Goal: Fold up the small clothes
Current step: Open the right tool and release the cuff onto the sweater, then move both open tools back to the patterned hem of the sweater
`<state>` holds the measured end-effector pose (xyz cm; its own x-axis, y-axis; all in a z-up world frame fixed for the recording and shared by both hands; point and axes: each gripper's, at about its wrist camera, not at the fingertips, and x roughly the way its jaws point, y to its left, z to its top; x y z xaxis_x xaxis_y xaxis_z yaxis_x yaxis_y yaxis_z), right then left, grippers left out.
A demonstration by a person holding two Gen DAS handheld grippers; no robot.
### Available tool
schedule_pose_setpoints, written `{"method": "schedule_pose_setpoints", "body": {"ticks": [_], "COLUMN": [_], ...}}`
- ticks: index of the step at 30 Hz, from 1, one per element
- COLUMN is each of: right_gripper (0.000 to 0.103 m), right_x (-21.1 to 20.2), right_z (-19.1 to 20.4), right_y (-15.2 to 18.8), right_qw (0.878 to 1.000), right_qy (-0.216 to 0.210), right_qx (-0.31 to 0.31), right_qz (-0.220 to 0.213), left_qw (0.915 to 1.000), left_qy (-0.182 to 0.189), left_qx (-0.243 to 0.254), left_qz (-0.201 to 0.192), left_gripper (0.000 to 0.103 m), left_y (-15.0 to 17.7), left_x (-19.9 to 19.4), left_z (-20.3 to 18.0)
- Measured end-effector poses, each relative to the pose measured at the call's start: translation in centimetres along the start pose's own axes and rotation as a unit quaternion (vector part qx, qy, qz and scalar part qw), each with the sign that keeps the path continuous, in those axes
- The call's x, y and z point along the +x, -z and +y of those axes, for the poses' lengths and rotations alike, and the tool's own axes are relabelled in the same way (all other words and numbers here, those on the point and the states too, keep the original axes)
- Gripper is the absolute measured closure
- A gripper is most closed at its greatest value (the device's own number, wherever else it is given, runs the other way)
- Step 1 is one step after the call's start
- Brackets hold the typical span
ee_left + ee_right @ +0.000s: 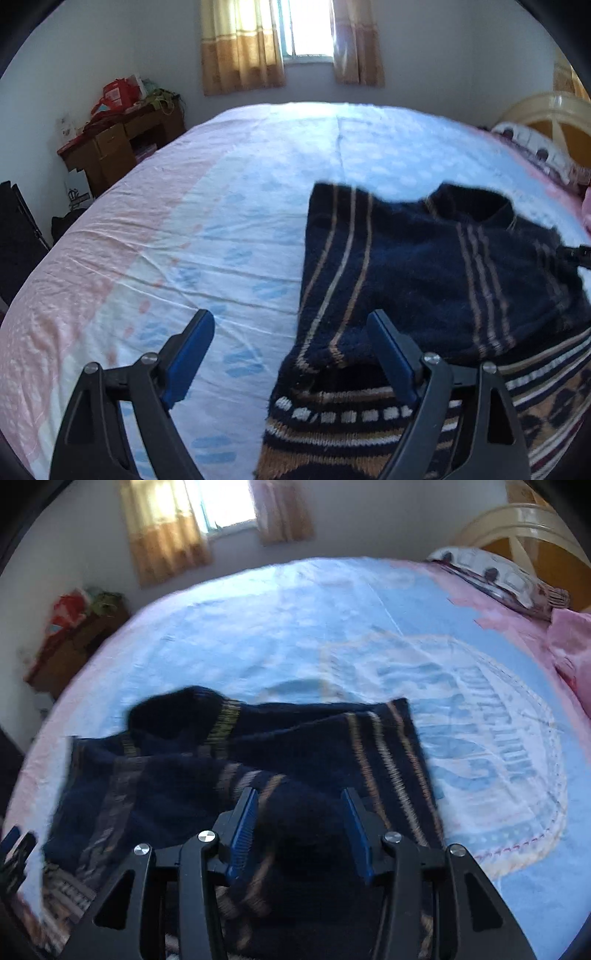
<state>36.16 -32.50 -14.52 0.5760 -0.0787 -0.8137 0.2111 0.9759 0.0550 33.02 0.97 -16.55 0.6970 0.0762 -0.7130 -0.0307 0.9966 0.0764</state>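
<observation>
A dark navy knitted sweater [424, 273], tan-striped, lies on the bed sheet [221, 206], its sleeves apparently laid inward over the body. The left gripper [291, 350], jaws wide apart and empty, hangs at the garment's near left edge; the right gripper [301, 827], jaws parted with no cloth pinched, hovers over the near right part. Judged step: between folds, both grips released. The next move likely calls for seizing the patterned hem and carrying it toward the collar. Motion blur obscures the right view; the hem is cut off.

Navy tan-striped sweater [424, 266], blue-pink sheet [184, 240]
</observation>
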Motion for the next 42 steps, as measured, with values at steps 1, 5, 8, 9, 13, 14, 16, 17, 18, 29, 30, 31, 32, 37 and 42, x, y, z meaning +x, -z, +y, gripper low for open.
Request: {"method": "schedule_pose_setpoints", "body": {"ticks": [1,5,8,9,13,14,16,17,18,29,30,31,32,37,42], "right_gripper": [0.056,0.088,0.101,0.103,0.103,0.103,0.103,0.103,0.103,0.075,0.081,0.094,0.095,0.097,0.052], "right_x": [0.8,0.4,-0.5,-1.1,-2.4,-2.3,-1.8,-1.8,-1.6,0.7,0.5,0.4,0.4,0.7,-2.8], "right_z": [-0.2,1.1,1.9,1.9,1.3,0.8,-0.5,-1.2,-1.7,-1.0,-0.8,-0.8,-0.9,-2.0,-2.5], "right_y": [0.1,1.2,1.8,1.9,1.4,1.1,0.5,0.3,0.0,1.1,1.1,1.0,0.7,0.4,1.3], "right_qw": [1.000,0.998,0.994,0.994,0.993,0.993,0.996,0.998,0.999,0.999,0.998,0.997,0.994,0.993,0.998], "right_qy": [-0.007,0.014,0.017,0.016,0.039,0.053,0.053,0.031,0.005,0.025,0.041,0.060,0.087,0.108,0.053], "right_qx": [0.000,-0.068,-0.104,-0.106,-0.092,-0.083,-0.052,-0.032,-0.016,-0.041,-0.053,-0.057,-0.058,-0.052,-0.023], "right_qz": [0.014,0.007,-0.009,-0.018,-0.061,-0.063,-0.051,-0.050,-0.047,0.006,-0.001,-0.009,-0.018,-0.013,-0.017], "left_qw": [0.9999,0.9996,0.9996,0.9996,0.9996,0.9996,0.9995,0.9995,0.9994,0.9981,0.9981,0.9981,0.9981,0.9975,0.9955], "left_qy": [-0.002,-0.001,0.002,0.003,0.004,0.003,0.003,0.004,0.005,0.021,0.021,0.018,0.015,0.017,0.044], "left_qx": [0.005,0.011,0.002,0.000,-0.004,-0.004,-0.006,-0.008,-0.011,-0.038,-0.039,-0.039,-0.039,-0.046,-0.062], "left_qz": [0.009,0.028,0.027,0.027,0.027,0.028,0.029,0.030,0.031,0.043,0.044,0.045,0.046,0.051,0.057], "left_gripper": [0.016,0.015,0.013,0.013,0.013,0.012,0.011,0.010,0.009,0.005,0.004,0.003,0.002,0.000,0.000], "left_y": [0.2,1.1,1.2,1.2,1.4,1.4,1.4,1.4,1.4,1.4,1.4,1.4,1.4,1.3,1.3], "left_x": [0.6,1.8,1.7,1.7,1.7,1.7,1.9,1.9,1.9,2.4,2.4,2.5,2.5,2.8,2.7], "left_z": [-0.2,-0.5,-0.4,-0.4,-0.5,-0.6,-0.6,-0.5,-0.4,0.4,0.3,0.3,0.2,0.5,1.5]}}
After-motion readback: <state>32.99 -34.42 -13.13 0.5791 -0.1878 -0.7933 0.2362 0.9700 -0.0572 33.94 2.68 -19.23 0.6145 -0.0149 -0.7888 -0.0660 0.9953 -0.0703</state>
